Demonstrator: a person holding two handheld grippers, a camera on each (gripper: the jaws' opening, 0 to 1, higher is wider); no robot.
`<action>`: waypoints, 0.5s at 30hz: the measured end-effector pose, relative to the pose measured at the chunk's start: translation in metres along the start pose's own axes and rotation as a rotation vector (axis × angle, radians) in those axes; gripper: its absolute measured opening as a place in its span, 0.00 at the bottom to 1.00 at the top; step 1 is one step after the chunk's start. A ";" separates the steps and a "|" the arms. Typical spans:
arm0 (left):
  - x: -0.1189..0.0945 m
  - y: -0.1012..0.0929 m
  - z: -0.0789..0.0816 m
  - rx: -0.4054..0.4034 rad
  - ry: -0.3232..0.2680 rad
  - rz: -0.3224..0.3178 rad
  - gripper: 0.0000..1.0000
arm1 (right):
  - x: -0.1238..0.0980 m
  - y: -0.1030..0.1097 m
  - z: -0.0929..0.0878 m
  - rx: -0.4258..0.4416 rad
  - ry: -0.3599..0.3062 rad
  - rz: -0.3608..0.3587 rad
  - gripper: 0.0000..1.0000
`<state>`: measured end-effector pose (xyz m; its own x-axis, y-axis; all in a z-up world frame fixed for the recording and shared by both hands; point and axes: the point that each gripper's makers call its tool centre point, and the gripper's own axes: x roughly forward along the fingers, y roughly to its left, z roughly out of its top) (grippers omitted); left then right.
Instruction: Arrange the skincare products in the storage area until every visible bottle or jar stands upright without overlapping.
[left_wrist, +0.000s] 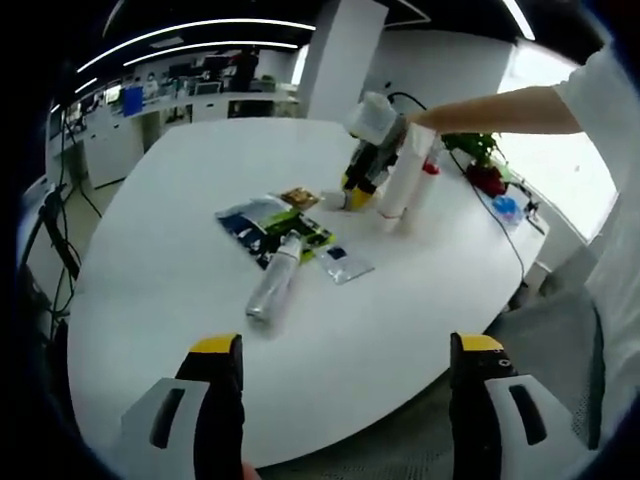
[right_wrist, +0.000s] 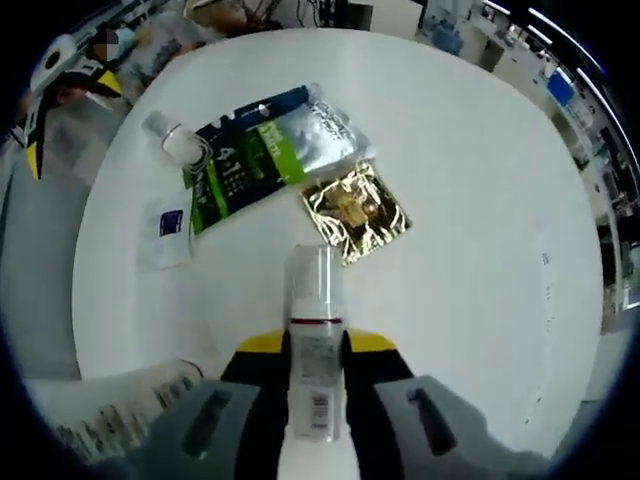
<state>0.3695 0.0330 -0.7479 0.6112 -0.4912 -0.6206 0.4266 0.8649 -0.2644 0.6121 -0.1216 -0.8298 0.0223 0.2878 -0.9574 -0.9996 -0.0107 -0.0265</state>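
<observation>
My right gripper (right_wrist: 317, 342) is shut on a small white bottle (right_wrist: 314, 290) with a red band and a clear cap, held over the white table (right_wrist: 480, 200). In the left gripper view a person's arm holds that right gripper (left_wrist: 358, 190) low at the far side, beside two tall white bottles (left_wrist: 403, 180) standing upright. A clear bottle (left_wrist: 273, 285) (right_wrist: 175, 140) lies on its side near the table's middle. My left gripper (left_wrist: 347, 345) is open over the near table edge, with nothing between its jaws.
Flat sachets lie by the fallen bottle: a blue-green packet (left_wrist: 268, 225) (right_wrist: 265, 145), a gold one (left_wrist: 300, 197) (right_wrist: 355, 210) and a small white one (left_wrist: 346, 263) (right_wrist: 165, 230). A white printed bottle (right_wrist: 110, 415) is close at lower left. A potted plant (left_wrist: 475, 150) stands at the far right.
</observation>
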 end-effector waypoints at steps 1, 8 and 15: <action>0.000 0.000 0.000 0.000 0.001 0.000 0.83 | 0.000 0.000 0.000 0.003 0.002 0.002 0.20; 0.000 0.001 0.001 -0.005 -0.006 0.001 0.82 | -0.001 0.000 0.000 0.000 -0.003 -0.004 0.20; -0.001 0.001 0.003 -0.016 -0.017 -0.001 0.82 | 0.000 -0.001 0.000 0.007 0.002 -0.007 0.19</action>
<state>0.3713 0.0343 -0.7455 0.6220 -0.4934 -0.6081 0.4163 0.8660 -0.2769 0.6126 -0.1217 -0.8297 0.0293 0.2858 -0.9578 -0.9995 -0.0022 -0.0312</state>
